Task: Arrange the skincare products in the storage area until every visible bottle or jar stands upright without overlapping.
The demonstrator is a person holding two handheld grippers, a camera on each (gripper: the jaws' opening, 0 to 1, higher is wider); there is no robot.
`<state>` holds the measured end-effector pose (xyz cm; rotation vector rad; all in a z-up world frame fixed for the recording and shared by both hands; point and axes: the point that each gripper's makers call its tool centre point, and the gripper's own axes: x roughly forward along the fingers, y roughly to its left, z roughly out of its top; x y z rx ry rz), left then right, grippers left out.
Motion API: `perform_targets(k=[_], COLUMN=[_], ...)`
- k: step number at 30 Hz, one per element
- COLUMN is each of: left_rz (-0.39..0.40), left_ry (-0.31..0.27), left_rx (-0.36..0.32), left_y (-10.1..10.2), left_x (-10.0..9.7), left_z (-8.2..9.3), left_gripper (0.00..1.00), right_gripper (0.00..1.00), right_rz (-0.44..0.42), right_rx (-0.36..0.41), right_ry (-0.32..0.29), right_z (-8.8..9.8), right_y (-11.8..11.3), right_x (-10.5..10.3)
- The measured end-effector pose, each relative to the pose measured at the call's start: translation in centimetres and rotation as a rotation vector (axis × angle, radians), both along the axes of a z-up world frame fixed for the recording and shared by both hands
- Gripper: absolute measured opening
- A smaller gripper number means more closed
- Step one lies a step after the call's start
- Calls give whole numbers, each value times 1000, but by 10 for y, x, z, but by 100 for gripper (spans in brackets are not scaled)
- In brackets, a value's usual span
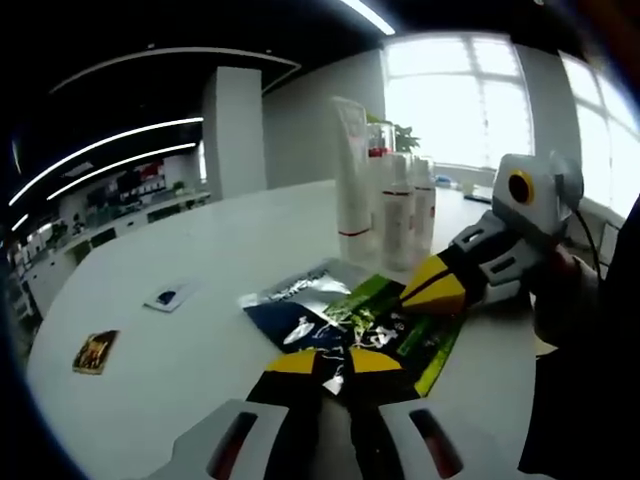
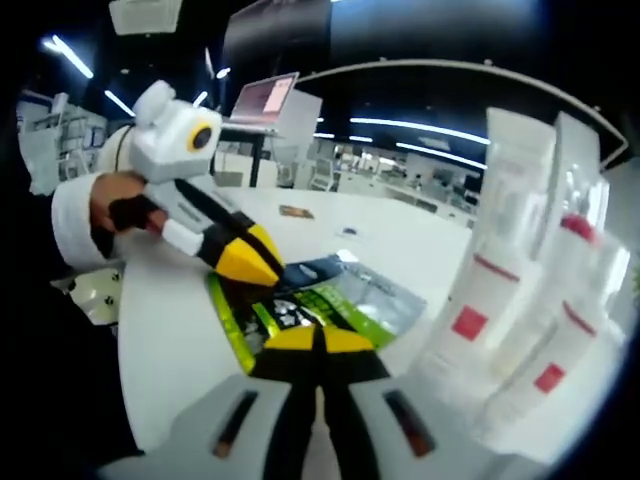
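Several flat sachets lie overlapping on the white table: a silver one, a dark blue one and a green one. My left gripper is shut with its yellow tips pinching the near edge of the pile. My right gripper comes in from the right, shut on the green sachet's far edge. Behind the pile stand a tall white tube and white bottles with red marks. In the right gripper view my right gripper nips the green sachet, the left gripper opposite, the tubes at right.
A small brown card and a white-and-blue packet lie on the left of the table. A person's hand in a white sleeve holds the left gripper. An open laptop stands on a far desk.
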<state>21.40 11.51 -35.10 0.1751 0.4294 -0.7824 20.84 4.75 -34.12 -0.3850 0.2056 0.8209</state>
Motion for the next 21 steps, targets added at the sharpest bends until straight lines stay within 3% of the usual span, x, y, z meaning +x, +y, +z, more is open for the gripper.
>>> perform_targets(k=[15, 21], left_rz=[-15, 8], left_ry=[3, 11], left_rx=[20, -2], left_y=[-7, -6], left_x=[-1, 0], left_z=[0, 0], left_gripper=[8, 8], right_gripper=[0, 0], right_rz=[-7, -1], right_rx=[10, 20], right_ry=[11, 17], right_z=[0, 0], right_y=[-8, -5], right_x=[2, 1])
